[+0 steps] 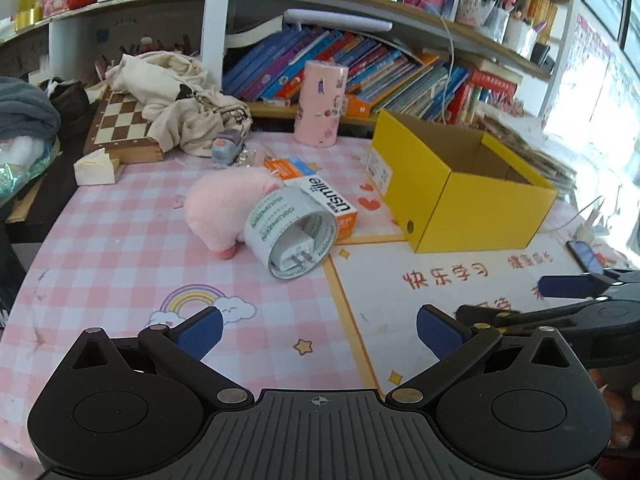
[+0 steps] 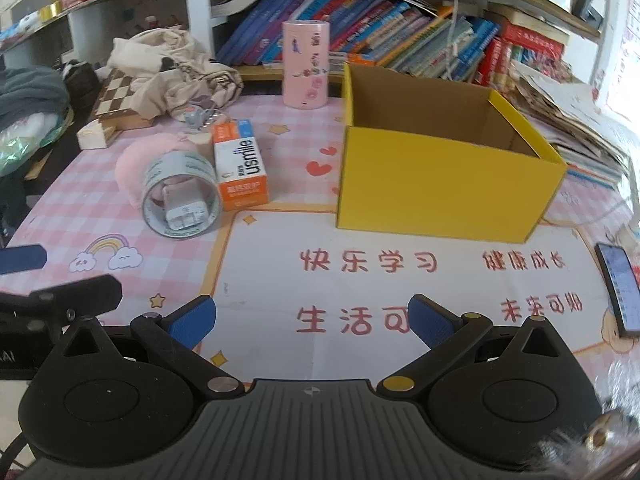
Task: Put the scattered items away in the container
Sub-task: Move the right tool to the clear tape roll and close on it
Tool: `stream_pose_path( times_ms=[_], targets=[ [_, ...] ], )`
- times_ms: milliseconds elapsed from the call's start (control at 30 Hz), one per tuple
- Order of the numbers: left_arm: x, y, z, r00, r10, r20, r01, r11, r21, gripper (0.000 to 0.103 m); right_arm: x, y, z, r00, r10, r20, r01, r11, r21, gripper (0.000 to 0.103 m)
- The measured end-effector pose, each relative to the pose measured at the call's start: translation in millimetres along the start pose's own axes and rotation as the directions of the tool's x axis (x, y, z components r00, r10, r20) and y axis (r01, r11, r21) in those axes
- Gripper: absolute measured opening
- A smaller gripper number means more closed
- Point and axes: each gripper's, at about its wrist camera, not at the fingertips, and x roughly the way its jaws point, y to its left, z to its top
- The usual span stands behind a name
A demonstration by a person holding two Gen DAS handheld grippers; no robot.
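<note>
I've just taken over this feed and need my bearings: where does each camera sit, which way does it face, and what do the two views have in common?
Left wrist: on the left gripper, low over the table, facing the tape roll and pink plush; its own open blue fingers show, with the right gripper at the right edge.
Right wrist: on the right gripper, facing the yellow box across the printed mat; its own open fingers show, with the left gripper at the left edge.
Shared: tape roll, plush, usmile box, yellow box, pink canister, bookshelf.

Wooden chessboard (image 1: 120,126) under crumpled cream cloth (image 1: 180,96), upper left; tall pink cylinder (image 1: 320,104), upper centre; slanted colourful books (image 1: 380,68) behind; black smartphone (image 2: 618,288), right edge.
</note>
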Motion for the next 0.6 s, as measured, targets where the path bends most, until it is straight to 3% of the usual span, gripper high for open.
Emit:
stream_pose_path(
  times_ms=[433,600],
  targets=[
    [9.7,0.6,12.2,0.998,0.066,0.016,-0.067,0.997,0.029,0.103,22.5,4.8,21.1,0.997,0.073,0.014,-0.073,0.996,-0.042,0.103],
    [14.0,13.2,22.7,0.998,0.059,0.032,-0.059,0.998,-0.016,0.103,33.1,5.1,33.4,0.993,0.113,0.025,-0.112,0.993,-0.048,0.103]
  ],
)
